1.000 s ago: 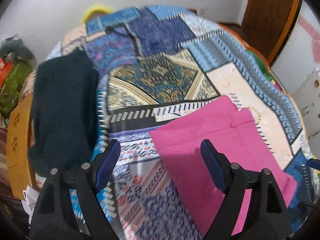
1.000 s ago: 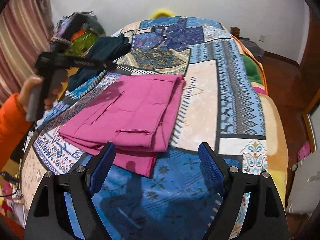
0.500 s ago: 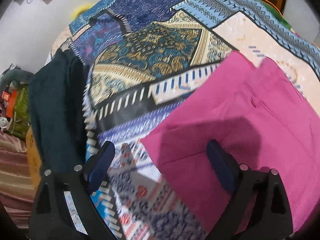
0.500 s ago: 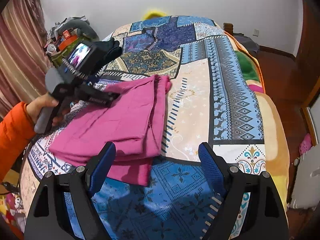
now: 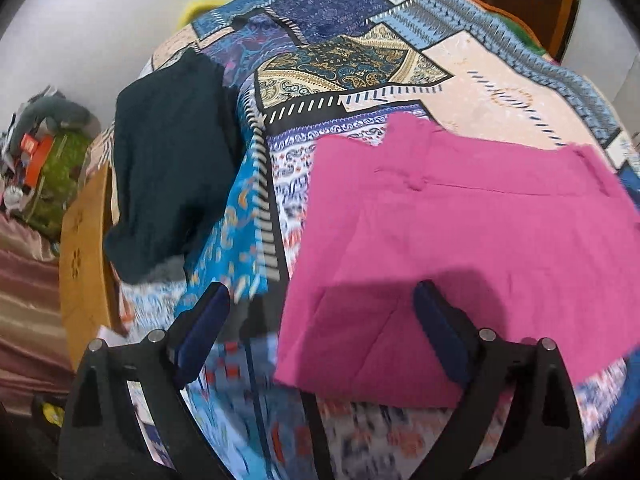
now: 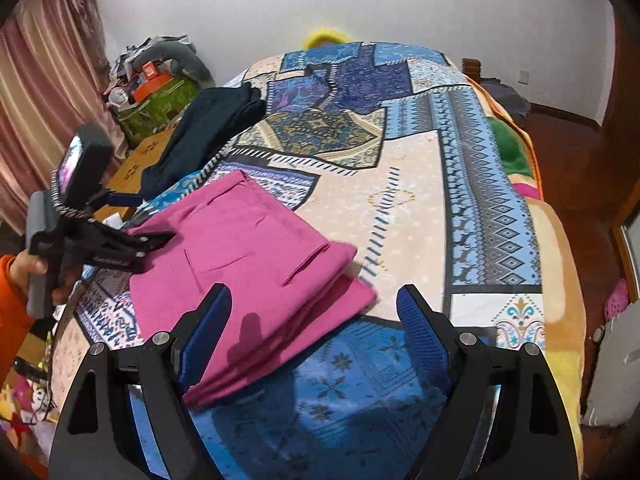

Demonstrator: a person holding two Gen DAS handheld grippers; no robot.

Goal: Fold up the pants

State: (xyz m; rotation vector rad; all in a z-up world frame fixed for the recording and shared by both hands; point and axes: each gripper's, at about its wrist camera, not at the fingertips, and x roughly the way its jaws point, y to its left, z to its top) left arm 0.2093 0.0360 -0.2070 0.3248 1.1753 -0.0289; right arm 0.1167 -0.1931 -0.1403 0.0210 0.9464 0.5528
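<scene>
The pink pants (image 5: 460,240) lie folded in a flat stack on the patterned bed cover (image 5: 360,60); they also show in the right wrist view (image 6: 248,264). My left gripper (image 5: 320,324) is open and empty, hovering over the stack's near left edge. In the right wrist view the left gripper (image 6: 156,242) reaches the stack's left edge. My right gripper (image 6: 316,328) is open and empty, above the stack's near right corner.
A dark green garment (image 5: 172,176) lies on the bed's left edge, also in the right wrist view (image 6: 208,128). A wooden stool (image 5: 84,256) and clutter (image 6: 156,80) stand left of the bed. A green blanket (image 6: 512,148) hangs on the right.
The left gripper has pulled back and tilted, so the pants stack now sits further ahead of it. The right gripper moved closer over the stack's near corner. The stack looks turned.
</scene>
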